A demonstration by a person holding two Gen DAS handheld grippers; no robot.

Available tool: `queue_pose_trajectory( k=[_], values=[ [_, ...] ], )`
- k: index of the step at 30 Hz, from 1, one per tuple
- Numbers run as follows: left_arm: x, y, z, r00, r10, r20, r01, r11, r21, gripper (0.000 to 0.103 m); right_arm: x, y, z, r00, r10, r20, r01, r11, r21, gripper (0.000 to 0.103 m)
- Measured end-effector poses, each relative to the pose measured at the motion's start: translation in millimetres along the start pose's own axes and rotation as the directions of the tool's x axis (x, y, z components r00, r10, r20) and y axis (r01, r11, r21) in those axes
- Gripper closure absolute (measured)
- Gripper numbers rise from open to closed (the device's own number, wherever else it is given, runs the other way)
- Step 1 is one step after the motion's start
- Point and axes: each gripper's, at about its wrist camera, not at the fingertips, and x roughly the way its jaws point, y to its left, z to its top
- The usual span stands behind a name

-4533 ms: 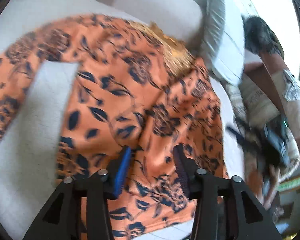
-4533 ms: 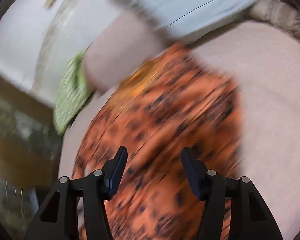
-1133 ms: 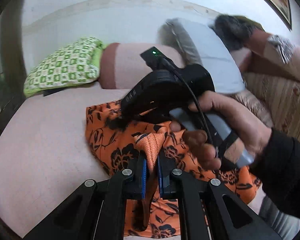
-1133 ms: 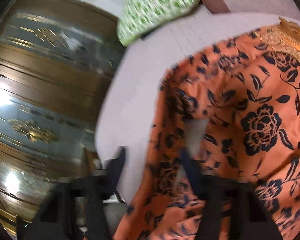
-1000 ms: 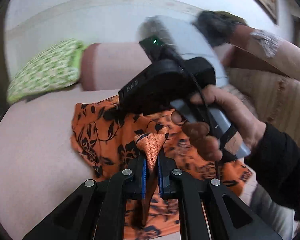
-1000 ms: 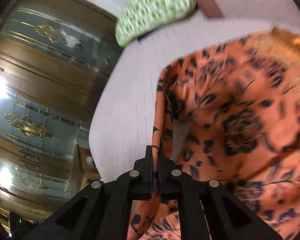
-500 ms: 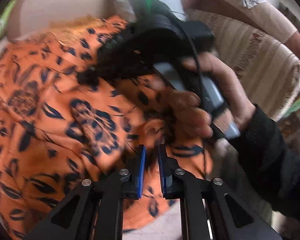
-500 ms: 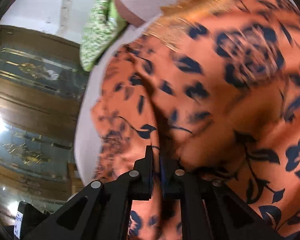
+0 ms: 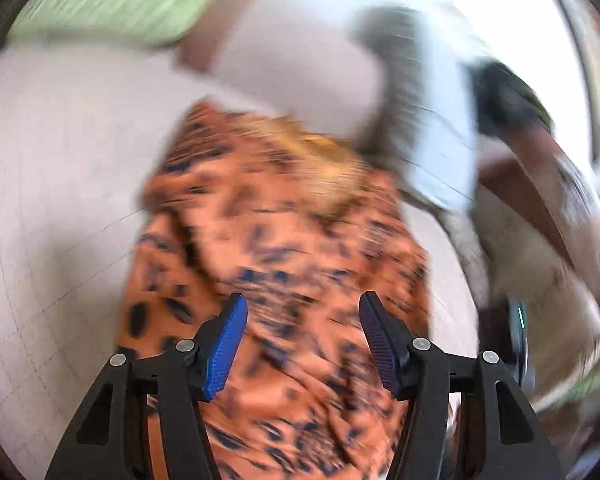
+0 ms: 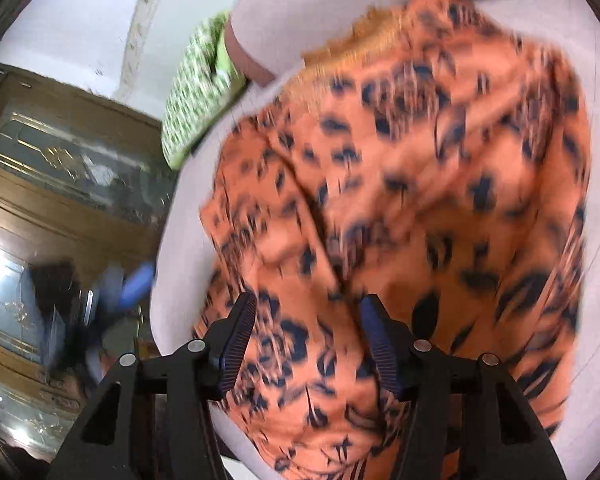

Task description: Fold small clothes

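An orange garment with a dark blue flower print (image 9: 284, 248) lies folded narrower on the pale pink bed (image 9: 60, 184), its gold-trimmed neck at the far end. It also fills the right wrist view (image 10: 420, 200). My left gripper (image 9: 302, 336) is open and empty above the garment's near part. My right gripper (image 10: 306, 340) is open and empty above the garment's near left part. Both views are blurred by motion.
A green checked pillow (image 9: 112, 4) and a pink bolster (image 9: 292, 64) lie at the bed's far end, with a grey-white pillow (image 9: 436, 128) to the right. A wooden cabinet with glass doors (image 10: 52, 208) stands left of the bed. Part of the left gripper (image 10: 132, 284) shows there, blurred.
Both grippers were shut on folds of the garment and have let go and opened. They have pulled back above it. The garment now lies folded narrower on the bed.
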Motion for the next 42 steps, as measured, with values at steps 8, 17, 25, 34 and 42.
queue_pose_trajectory(
  k=[8,17,25,34,42],
  values=[
    [46,61,36,0.994,-0.102,-0.033,0.087,0.946,-0.313,0.059,38,15,-5,0.978,-0.203,-0.048,0.195,0.970,-0.145,0.100],
    [46,56,54,0.994,-0.103,-0.035,0.091,0.963,-0.255,0.096,-33,30,-15,0.995,-0.090,0.031,0.094,0.983,-0.160,0.100],
    [82,43,50,0.985,0.089,-0.150,-0.115,0.979,-0.171,0.087,9,-11,-7,0.975,-0.217,-0.042,0.212,0.973,-0.086,0.076],
    [-30,16,-24,0.987,0.158,-0.038,-0.159,0.987,-0.028,0.054,-38,-13,-34,0.980,-0.183,0.073,0.184,0.983,-0.011,0.042],
    [-96,46,-98,0.971,0.237,-0.032,-0.240,0.960,-0.146,0.053,-98,-10,-90,0.875,-0.382,0.297,0.373,0.924,0.086,0.039]
  ],
)
